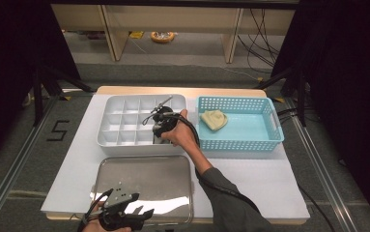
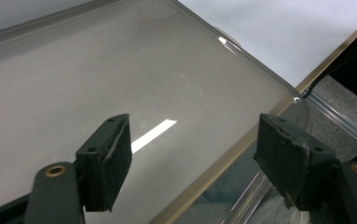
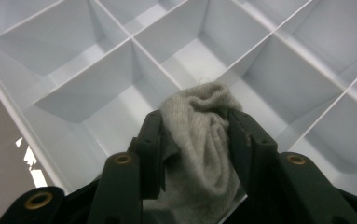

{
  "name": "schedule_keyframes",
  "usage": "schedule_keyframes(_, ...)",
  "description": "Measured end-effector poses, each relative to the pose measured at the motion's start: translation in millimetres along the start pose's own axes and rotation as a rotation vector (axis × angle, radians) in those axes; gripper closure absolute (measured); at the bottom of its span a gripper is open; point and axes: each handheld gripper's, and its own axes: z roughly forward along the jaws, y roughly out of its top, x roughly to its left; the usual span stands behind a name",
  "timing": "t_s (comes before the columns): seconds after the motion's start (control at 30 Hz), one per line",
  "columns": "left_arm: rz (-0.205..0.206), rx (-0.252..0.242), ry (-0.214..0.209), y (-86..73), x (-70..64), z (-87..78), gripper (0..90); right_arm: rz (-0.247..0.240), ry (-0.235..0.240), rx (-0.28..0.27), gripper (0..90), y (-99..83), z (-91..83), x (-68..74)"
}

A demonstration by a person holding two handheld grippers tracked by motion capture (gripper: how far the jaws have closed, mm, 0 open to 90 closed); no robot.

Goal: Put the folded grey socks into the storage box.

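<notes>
My right gripper [image 3: 195, 128] is shut on a bunched grey knitted cloth [image 3: 199, 116], held just above the white compartment organiser [image 3: 97, 88]. From above, that gripper [image 1: 161, 129] hangs over the organiser's [image 1: 124, 121] front right cells, and the hand hides the cloth. My left gripper [image 2: 195, 154] stands open with nothing between its jaws, over the near corner of the shiny metal tray [image 2: 120, 74]. In the high view it [image 1: 139, 210] sits at the tray's [image 1: 146, 179] front left edge.
A blue perforated basket [image 1: 264, 133] stands right of the organiser and holds a folded cream cloth [image 1: 214, 120]. All lie on a white mat [image 1: 260, 179] on the table. Black cables trail from both grippers.
</notes>
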Motion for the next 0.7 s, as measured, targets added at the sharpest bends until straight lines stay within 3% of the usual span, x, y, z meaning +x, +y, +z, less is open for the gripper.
schedule_keyframes(0.1,0.006,0.007,-0.003,0.2,0.5,-0.7,26.3,-0.027,0.023,0.004,56.2,-2.5,1.7,-1.6)
schedule_keyframes(0.23,-0.002,-0.003,0.002,-0.1,-0.4,0.1,26.4,0.027,0.030,-0.002,53.2,-2.5,-5.4,-5.0)
schedule_keyframes(0.33,0.002,-0.006,0.004,-0.2,-0.3,0.6,26.4,0.030,0.045,-0.027,52.7,-1.6,-9.8,-8.4)
schedule_keyframes(0.43,0.001,0.010,-0.003,0.1,0.6,-0.1,26.5,0.031,0.051,-0.026,59.7,-1.7,-11.5,-8.1)
schedule_keyframes(0.53,0.001,0.000,0.001,-0.1,0.1,0.4,26.5,-0.006,0.050,0.001,70.2,-3.5,-9.8,-6.4)
schedule_keyframes(0.57,0.011,0.016,-0.003,0.2,0.9,-0.4,26.6,-0.030,0.045,0.002,71.4,-4.0,-7.6,-6.8)
schedule_keyframes(0.7,0.009,0.011,0.002,-0.5,0.4,1.0,26.6,-0.011,0.035,0.062,72.9,-5.3,-2.3,-6.1)
